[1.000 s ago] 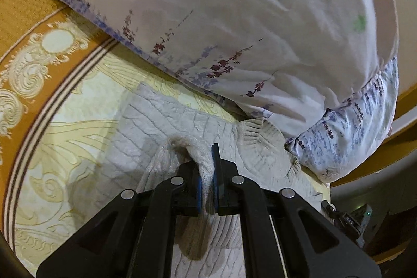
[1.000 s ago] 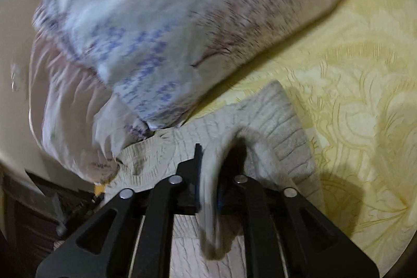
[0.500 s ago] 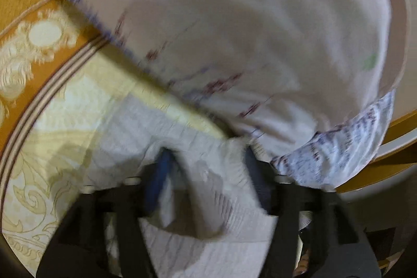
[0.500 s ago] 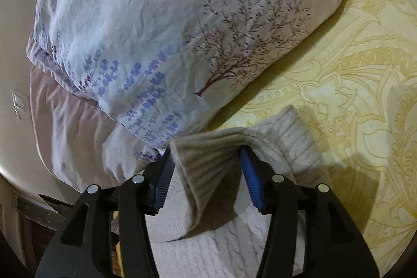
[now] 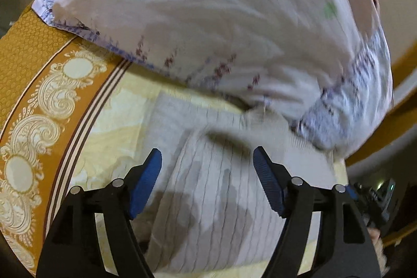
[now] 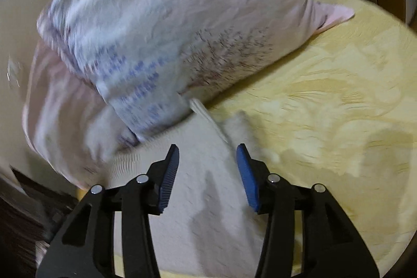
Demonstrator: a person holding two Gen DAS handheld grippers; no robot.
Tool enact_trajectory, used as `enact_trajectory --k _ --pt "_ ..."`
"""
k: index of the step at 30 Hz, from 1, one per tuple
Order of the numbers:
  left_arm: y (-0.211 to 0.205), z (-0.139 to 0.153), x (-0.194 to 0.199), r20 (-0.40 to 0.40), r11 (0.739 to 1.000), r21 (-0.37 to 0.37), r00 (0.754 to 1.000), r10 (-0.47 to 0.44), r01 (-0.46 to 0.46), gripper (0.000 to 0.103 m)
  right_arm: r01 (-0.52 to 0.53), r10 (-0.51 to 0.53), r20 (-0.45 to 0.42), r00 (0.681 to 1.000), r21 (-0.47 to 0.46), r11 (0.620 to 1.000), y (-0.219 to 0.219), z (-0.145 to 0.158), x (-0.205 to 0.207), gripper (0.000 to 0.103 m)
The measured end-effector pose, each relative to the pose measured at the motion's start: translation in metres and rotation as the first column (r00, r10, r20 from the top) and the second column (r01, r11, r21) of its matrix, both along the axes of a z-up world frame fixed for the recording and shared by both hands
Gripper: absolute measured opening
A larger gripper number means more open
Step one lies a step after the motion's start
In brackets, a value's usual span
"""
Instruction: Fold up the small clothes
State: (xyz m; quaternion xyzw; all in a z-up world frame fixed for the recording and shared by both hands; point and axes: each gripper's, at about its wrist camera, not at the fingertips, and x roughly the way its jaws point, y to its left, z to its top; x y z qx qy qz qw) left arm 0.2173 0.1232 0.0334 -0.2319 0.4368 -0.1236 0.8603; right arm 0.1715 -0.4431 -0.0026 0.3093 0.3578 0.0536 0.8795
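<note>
A cream cable-knit sweater [image 5: 216, 197] lies folded on the yellow patterned bedspread [image 5: 122, 119], its ribbed collar end against the pillows. It also shows in the right wrist view [image 6: 206, 194]. My left gripper [image 5: 207, 160] is open and empty, jaws spread wide just above the sweater. My right gripper [image 6: 207, 155] is open and empty above the sweater's other side. Both views are motion-blurred.
Two large white floral pillows [image 5: 221, 25] are stacked at the head of the bed, also in the right wrist view [image 6: 166, 30]. The bedspread has an orange ornate border [image 5: 39, 85] at the left. Open bedspread [image 6: 338, 108] lies to the right. A wooden bed frame [image 5: 396, 100] is behind.
Both grippers were shut on folds of the sweater a second ago. They have opened and let go; the sweater has dropped flat and both grippers have pulled back a little.
</note>
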Motion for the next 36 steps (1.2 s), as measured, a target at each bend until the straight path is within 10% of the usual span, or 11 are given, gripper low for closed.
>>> enact_trajectory --k 10,18,20,36 --pt "-0.012 -0.019 -0.008 -0.047 0.988 0.127 0.996 -0.082 0.088 0.058 -0.119 0.111 -0.069 0.991 -0.114 0.986 0.014 -0.021 -0.01 0.032" --pt "-0.017 -0.025 -0.011 -0.049 0.989 0.097 0.993 -0.104 0.108 0.018 -0.15 0.135 -0.099 0.986 -0.169 0.974 0.023 -0.027 -0.008 0.028" --pt "-0.018 -0.028 -0.013 -0.052 0.99 0.08 0.992 -0.115 0.119 0.008 -0.161 0.146 -0.096 0.985 -0.172 0.972 0.024 -0.025 -0.008 0.012" --pt "0.018 -0.017 -0.047 -0.02 0.99 -0.054 0.991 -0.13 0.129 0.007 -0.121 0.115 -0.048 0.992 -0.134 0.983 0.025 -0.005 -0.057 0.01"
